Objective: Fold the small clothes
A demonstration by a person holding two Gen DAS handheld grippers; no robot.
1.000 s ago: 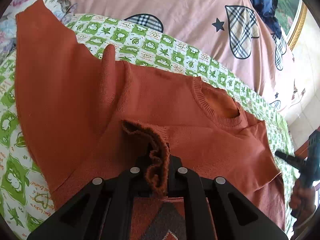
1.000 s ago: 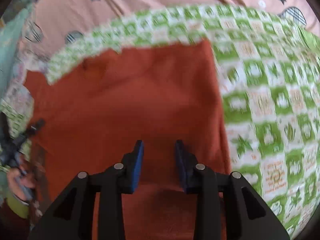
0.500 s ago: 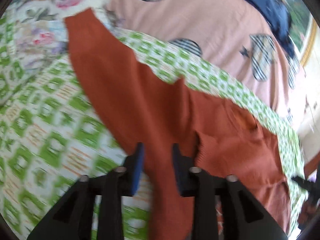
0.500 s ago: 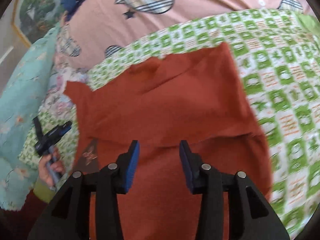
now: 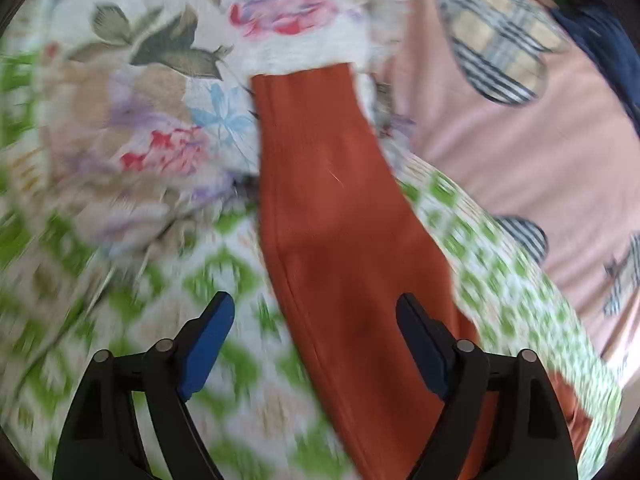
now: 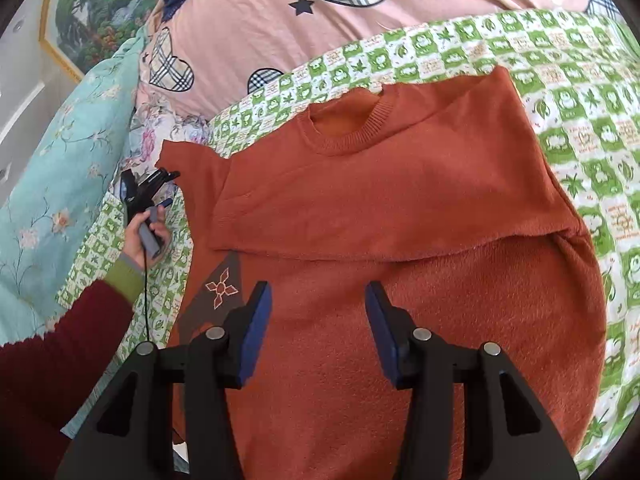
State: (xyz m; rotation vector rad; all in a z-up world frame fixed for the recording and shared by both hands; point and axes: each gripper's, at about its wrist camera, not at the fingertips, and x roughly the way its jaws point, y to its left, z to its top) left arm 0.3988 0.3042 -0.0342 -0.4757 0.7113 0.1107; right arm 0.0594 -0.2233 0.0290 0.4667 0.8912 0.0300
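Observation:
An orange knit sweater [image 6: 400, 200] lies on the green checked sheet [image 6: 580, 120], neck away from me, its lower part folded up over the chest. My right gripper [image 6: 318, 320] hovers over the folded body with its jaws opening and nothing pressed between the pads. The sweater's left sleeve [image 5: 332, 220] stretches out towards floral fabric. My left gripper [image 5: 316, 320] hangs above that sleeve, jaws opening wide, with the sleeve below the gap and untouched by the pads. In the right wrist view the left gripper [image 6: 173, 188] sits in a hand beside the sleeve end [image 6: 188, 176].
A pink quilt [image 6: 280, 20] with plaid hearts is bunched behind the sheet. A teal floral blanket [image 6: 52, 160] lies at the left, a flowered cloth [image 5: 160, 100] under the sleeve end. A framed picture [image 6: 92, 12] hangs on the far wall. A dark red sleeve [image 6: 48, 360] crosses the lower left.
The left gripper let go of the knit edge, swung left to the outstretched sleeve and opened wide. The right gripper drew back from the fold and its jaws widened.

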